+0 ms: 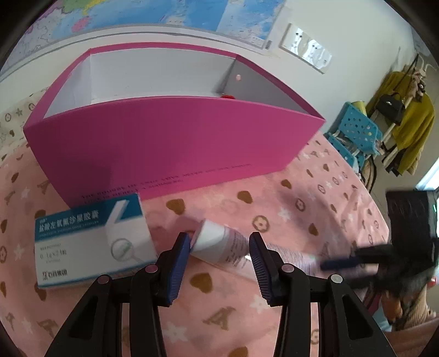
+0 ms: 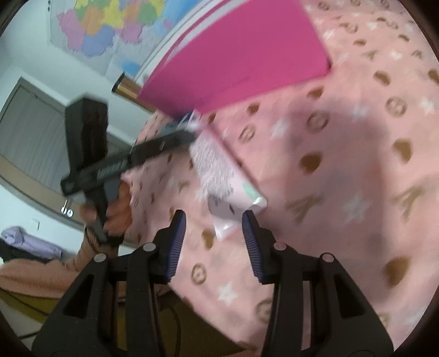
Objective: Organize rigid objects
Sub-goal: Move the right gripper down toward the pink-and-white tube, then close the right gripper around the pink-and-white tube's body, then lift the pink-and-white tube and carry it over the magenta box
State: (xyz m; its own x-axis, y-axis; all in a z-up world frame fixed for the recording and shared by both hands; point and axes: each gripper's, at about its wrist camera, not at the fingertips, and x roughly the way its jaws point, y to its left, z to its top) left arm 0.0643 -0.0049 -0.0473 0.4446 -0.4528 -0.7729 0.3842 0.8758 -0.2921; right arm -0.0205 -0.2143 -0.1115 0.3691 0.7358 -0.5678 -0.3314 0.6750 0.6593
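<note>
One tube point(image 1: 219, 241), soft-walled and round, pale lilac with fine print and a broad white end, lies on its side. That white end sits between the fingers of the left claw point(image 1: 219, 239), which is closed down narrow on it, ribbed blue pads against its two sides. The tube's other end reaches away to the right of this claw. There it lies between the fingers of the right claw point(image 2: 212, 217), whose jaws stand partly apart, with a gap showing on both sides. The picture is blurred, so contact there cannot be told.

One flat medicine carton point(image 1: 90, 241), white card with a blue band and printed characters, lies just left of the left claw, one corner close to the left pad.

Straight ahead of the left claw, beyond tube and carton, stands one large pink box point(image 1: 175, 140). It is open-topped, of smooth stiff card with pale grey inner walls, and a small red object point(image 1: 227, 96) barely shows inside.

Everything rests on one pink fleecy cloth point(image 1: 288, 208) patterned with brown hearts, white stars and ringed flowers.

Farther off, to the right of the left claw, stand perforated blue plastic furniture point(image 1: 354, 129) and hanging mustard garments point(image 1: 411, 129). A map point(image 1: 153, 11) covers the wall ahead.
</note>
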